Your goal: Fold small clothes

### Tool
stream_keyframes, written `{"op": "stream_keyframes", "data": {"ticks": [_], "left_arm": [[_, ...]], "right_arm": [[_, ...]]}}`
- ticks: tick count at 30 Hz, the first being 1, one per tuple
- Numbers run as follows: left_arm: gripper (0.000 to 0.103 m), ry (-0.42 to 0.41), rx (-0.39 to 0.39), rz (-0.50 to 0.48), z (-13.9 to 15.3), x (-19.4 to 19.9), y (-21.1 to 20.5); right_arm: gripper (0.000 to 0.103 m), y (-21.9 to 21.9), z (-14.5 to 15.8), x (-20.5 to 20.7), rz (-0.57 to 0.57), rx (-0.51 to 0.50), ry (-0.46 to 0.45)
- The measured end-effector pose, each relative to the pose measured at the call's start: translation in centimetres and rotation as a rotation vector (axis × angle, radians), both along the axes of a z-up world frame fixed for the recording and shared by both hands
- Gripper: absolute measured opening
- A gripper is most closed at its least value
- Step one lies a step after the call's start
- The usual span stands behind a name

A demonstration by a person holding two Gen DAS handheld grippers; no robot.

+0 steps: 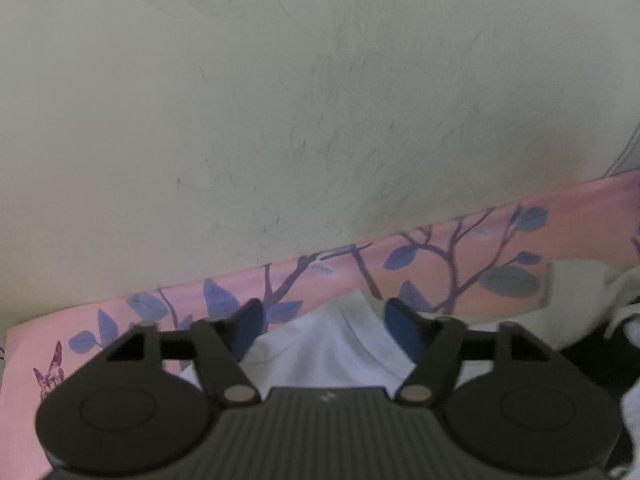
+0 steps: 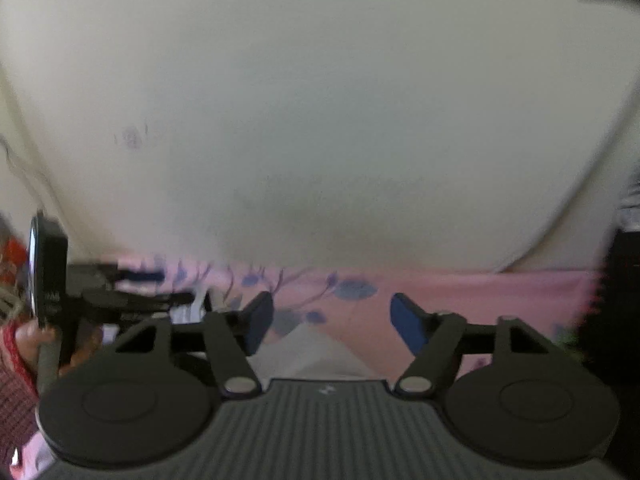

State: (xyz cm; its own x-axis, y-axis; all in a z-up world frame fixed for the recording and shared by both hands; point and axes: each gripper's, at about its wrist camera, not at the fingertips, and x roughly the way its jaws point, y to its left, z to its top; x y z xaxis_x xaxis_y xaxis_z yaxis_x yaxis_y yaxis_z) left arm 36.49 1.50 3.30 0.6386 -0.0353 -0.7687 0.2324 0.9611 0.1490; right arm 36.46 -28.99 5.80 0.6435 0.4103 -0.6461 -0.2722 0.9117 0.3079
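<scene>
- Pale greenish wall [image 1: 280,100], scuffed with fine dark scratches, fills most of both views above a pink sheet [image 1: 580,208] printed with blue leaves and branches.
- Left wrist view alone shows a white garment [image 1: 332,344] lying on the sheet, a peak of it between the parted blue pads of the left gripper [image 1: 325,326]; the pads do not press on it.
- Right wrist view is blurred: the right gripper [image 2: 332,322] stands wide apart, holding nothing, over the sheet and a pale cloth edge [image 2: 308,350].
- Only there, at left, the other gripper's dark body [image 2: 52,276] and a hand [image 2: 28,336] appear.
</scene>
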Motion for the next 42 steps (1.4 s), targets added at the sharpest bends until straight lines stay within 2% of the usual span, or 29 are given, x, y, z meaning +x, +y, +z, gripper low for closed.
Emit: {"op": "stream_keyframes", "data": {"ticks": [2, 3, 4, 5, 6, 7, 8, 9, 11, 13, 15, 19, 23, 27, 29, 32, 33, 34, 36, 38, 39, 41, 42], "left_arm": [[0.070, 0.021, 0.003, 0.007, -1.0, 0.7, -0.2], [0.065, 0.029, 0.007, 0.009, -1.4, 1.1, -0.3], [0.051, 0.041, 0.009, 0.012, -2.0, 1.4, -0.5], [0.041, 0.046, 0.004, 0.007, -2.3, 1.4, -0.5], [0.019, 0.038, -0.013, -0.009, -2.4, 1.3, -0.6], [0.008, 0.034, -0.003, -0.018, -2.4, 1.2, -0.9], [0.007, 0.025, 0.034, -0.013, -2.4, 1.0, -1.3], [0.007, 0.012, 0.053, -0.016, -2.2, 0.7, -1.6], [0.007, -0.044, 0.065, -0.019, -0.9, -0.5, -1.7], [0.007, -0.098, 0.036, -0.022, 1.1, -2.4, -1.1], [0.007, -0.161, -0.007, -0.029, 3.8, -5.3, 0.0], [0.007, -0.246, -0.066, -0.054, 7.9, -13.4, 2.4], [0.007, -0.285, -0.062, -0.113, 8.9, -23.7, 4.0], [0.008, -0.256, -0.052, -0.140, 6.9, -33.0, 5.2], [0.008, -0.220, -0.078, -0.133, 5.0, -36.4, 5.6], [0.008, -0.168, -0.101, -0.104, 2.4, -39.0, 5.6], [0.012, -0.144, -0.106, -0.087, 1.6, -39.5, 5.6], [0.012, -0.096, -0.116, -0.073, 0.3, -39.7, 5.7], [0.012, -0.023, -0.143, -0.054, -1.2, -40.6, 6.2], [0.013, -0.025, -0.168, -0.065, -0.6, -41.4, 7.0], [0.013, -0.056, -0.191, -0.067, 0.4, -42.1, 7.7], [0.014, -0.127, -0.245, -0.058, 2.9, -42.6, 9.1], [0.020, -0.173, -0.269, -0.040, 4.1, -42.7, 9.9]], "right_arm": [[0.071, 1.4, -2.5, 1.5, 0.030, -0.043, 0.059], [0.072, 2.0, -3.6, 2.0, 0.050, -0.046, 0.089], [0.071, 2.6, -4.8, 2.4, 0.067, -0.047, 0.114], [0.064, 3.4, -5.8, 2.6, 0.081, -0.048, 0.122], [0.051, 4.0, -6.5, 2.8, 0.103, -0.055, 0.127], [0.018, 4.9, -7.2, 3.0, 0.118, -0.078, 0.129], [0.005, 5.6, -7.2, 3.0, 0.119, -0.099, 0.101], [0.004, 5.6, -6.9, 3.0, 0.122, -0.107, 0.096], [0.003, 5.9, -5.0, 2.2, 0.105, -0.131, 0.024], [0.001, 5.9, -2.3, 0.5, 0.105, -0.132, -0.059], [0.001, 5.9, 0.3, -1.7, 0.117, -0.109, -0.118], [0.001, 6.5, 5.1, -10.0, 0.194, -0.127, -0.241], [0.001, 6.3, 6.6, -19.2, 0.259, -0.138, -0.293], [0.000, 5.7, 4.9, -27.6, 0.300, -0.131, -0.267], [0.000, 5.6, 3.3, -30.7, 0.303, -0.133, -0.247], [0.000, 5.7, 0.2, -33.9, 0.295, -0.124, -0.195], [0.001, 5.9, -1.1, -34.5, 0.280, -0.120, -0.169], [0.002, 6.1, -2.5, -34.7, 0.271, -0.121, -0.139], [0.007, 6.0, -4.6, -34.9, 0.260, -0.122, -0.082], [0.012, 5.0, -4.6, -35.9, 0.240, -0.078, -0.073], [0.014, 4.4, -3.9, -36.3, 0.233, -0.052, -0.090], [0.048, 3.1, -1.8, -36.8, 0.194, -0.022, -0.180], [0.051, 2.6, -1.0, -37.1, 0.162, -0.018, -0.226]]}}
